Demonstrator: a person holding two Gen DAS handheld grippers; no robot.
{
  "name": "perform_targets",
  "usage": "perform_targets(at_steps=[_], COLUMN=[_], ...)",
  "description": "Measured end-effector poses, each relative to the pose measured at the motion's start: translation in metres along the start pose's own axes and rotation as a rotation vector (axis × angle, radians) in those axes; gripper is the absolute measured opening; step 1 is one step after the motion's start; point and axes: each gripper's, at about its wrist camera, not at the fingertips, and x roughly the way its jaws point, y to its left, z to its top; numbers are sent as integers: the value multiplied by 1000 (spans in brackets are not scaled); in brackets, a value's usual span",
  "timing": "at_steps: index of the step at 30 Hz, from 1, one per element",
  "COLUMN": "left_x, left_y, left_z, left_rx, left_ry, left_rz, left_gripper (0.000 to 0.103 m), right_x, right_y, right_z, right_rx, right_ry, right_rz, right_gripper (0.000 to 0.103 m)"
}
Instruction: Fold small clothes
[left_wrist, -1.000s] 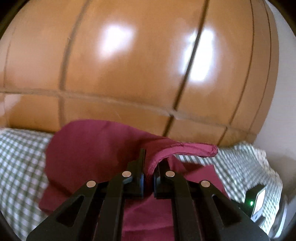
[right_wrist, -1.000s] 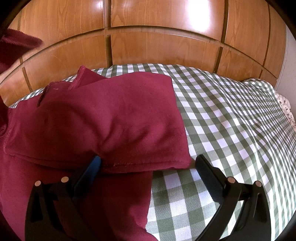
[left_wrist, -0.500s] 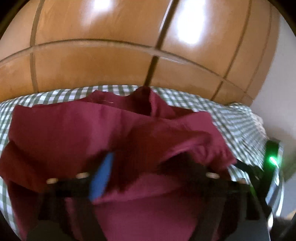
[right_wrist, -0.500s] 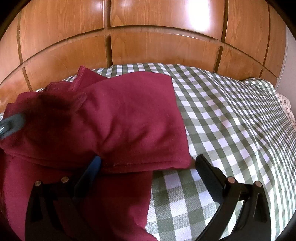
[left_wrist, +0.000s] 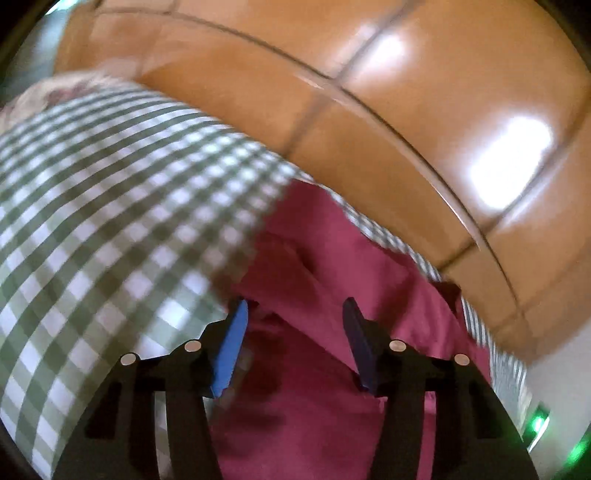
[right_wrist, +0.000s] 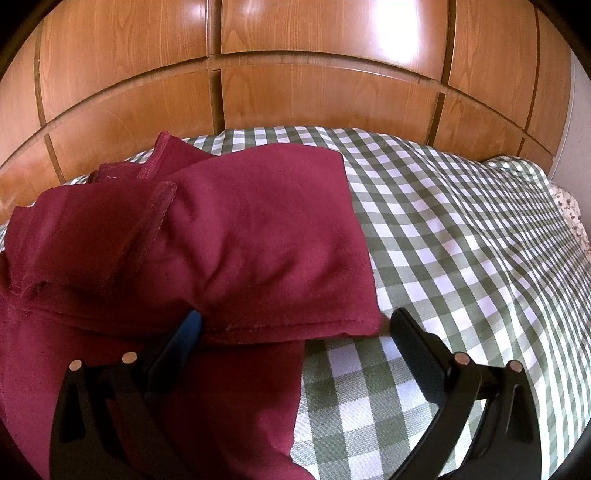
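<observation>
1. I am looking at the maroon garment (right_wrist: 229, 258), which is lying partly folded on the green-checked bedspread (right_wrist: 461, 229), just in front of the wooden headboard (right_wrist: 314, 92). A second ago my left gripper was pinching its hemmed edge up in the air; now that flap is resting over the left side of the pile, its stitched hem (right_wrist: 159, 218) showing on top.
2. My left gripper (left_wrist: 291, 325) is swinging away towards the garment's left edge, the view blurring. Its jaws, having let go and spread wide, are closing again, with maroon cloth lying beneath the gap but nothing pinched.
3. My right gripper (right_wrist: 295, 325) is holding just where it was, jaws spread wide, straddling the near folded hem without gripping it.
4. I am judging one side fold done; the lower half is still trailing towards me, so the next fold is waiting.
</observation>
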Motion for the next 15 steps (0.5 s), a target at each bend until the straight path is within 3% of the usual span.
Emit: perform_targets(at_steps=[2,5,6,7,12,15], left_x=[14,26,27,29,11,12], left_y=[2,-7,-7,-7,26,35], left_z=[5,10,12,12,0,-3], left_rx=[-21,29,29,29,-74,-112], left_ry=[44,50,45,45,0,35], left_rz=[-12,42,46,56,53,10], left_gripper=[53,49,39,17,10,12], right_x=[0,0,0,0,0,0], right_y=[0,0,0,0,0,0], right_z=[0,0,0,0,0,1], right_rx=[-1,0,1,2,2,1], right_ry=[0,0,0,1,1,2], right_rz=[-1,1,2,3,3,2], right_gripper=[101,101,101,101,101,101])
